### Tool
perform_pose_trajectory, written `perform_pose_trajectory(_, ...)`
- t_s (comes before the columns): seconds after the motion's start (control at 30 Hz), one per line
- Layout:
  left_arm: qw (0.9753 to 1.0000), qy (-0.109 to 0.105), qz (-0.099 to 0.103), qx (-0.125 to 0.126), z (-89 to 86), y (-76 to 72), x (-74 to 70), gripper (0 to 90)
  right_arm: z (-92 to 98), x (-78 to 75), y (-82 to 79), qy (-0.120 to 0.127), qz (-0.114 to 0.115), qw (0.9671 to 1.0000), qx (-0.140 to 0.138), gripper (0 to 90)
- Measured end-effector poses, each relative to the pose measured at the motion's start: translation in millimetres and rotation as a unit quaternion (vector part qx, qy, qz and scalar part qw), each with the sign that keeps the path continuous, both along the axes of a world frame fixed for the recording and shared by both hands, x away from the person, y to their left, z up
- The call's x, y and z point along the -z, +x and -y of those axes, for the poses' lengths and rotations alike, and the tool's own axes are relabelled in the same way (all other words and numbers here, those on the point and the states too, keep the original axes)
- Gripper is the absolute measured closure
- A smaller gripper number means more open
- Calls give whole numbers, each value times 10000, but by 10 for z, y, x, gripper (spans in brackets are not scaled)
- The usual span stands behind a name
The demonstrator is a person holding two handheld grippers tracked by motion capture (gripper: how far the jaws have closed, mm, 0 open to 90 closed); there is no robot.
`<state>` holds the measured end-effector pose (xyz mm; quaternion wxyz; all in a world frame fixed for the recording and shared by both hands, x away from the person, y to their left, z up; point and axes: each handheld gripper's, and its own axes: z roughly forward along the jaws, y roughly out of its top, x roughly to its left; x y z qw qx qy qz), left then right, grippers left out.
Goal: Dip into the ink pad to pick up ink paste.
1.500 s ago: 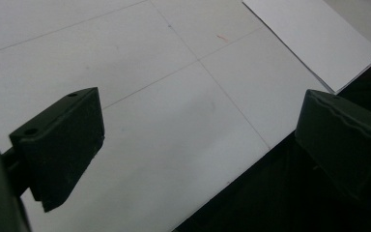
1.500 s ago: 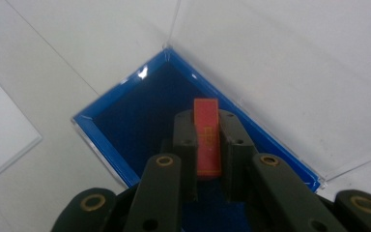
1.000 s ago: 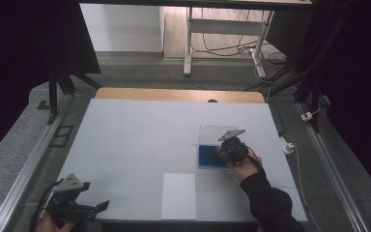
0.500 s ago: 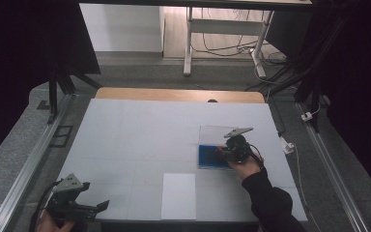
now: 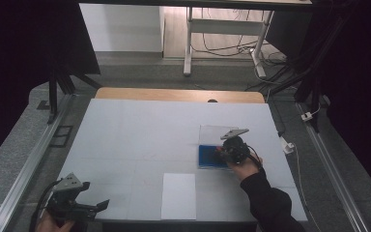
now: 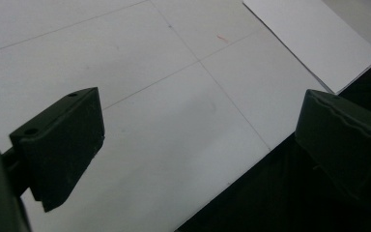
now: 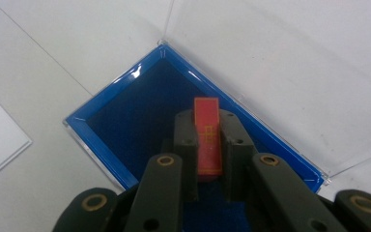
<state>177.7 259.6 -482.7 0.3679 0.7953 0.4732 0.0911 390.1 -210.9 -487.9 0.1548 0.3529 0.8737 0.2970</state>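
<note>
A thin, stiff, seemingly light red card is pinched edgewise by the right gripper over the blue tray; left gripper jaws are held wide, empty.

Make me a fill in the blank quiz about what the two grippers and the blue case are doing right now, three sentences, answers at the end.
1. The right gripper is shut on a small ____ block.
2. That block hangs over the open case's ____ tray, whose clear lid lies opened beyond it.
3. The left gripper has its jaws ____, near the white sheet.

Missing words: red; blue; open
</note>
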Motion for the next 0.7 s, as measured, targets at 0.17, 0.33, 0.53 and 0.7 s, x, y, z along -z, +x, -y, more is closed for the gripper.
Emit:
perform_pose_trajectory(0.17,10000,-35,-5,-6,-8,-1,-1,39,76,11,43,329,-178,9993,46,804)
perform_pose_trajectory(0.33,10000,-43,6,-1,-9,-5,-2,40,49,3,25,187,-93,9998,-7,803)
perform_pose_trajectory(0.53,10000,-51,5,-5,-12,-4,-3,39,13,-8,-4,17,29,10000,-50,801)
perform_pose_trajectory(0.7,10000,-61,12,-9,-13,-4,-3,39,28,-26,-4,124,25,9999,-42,801)
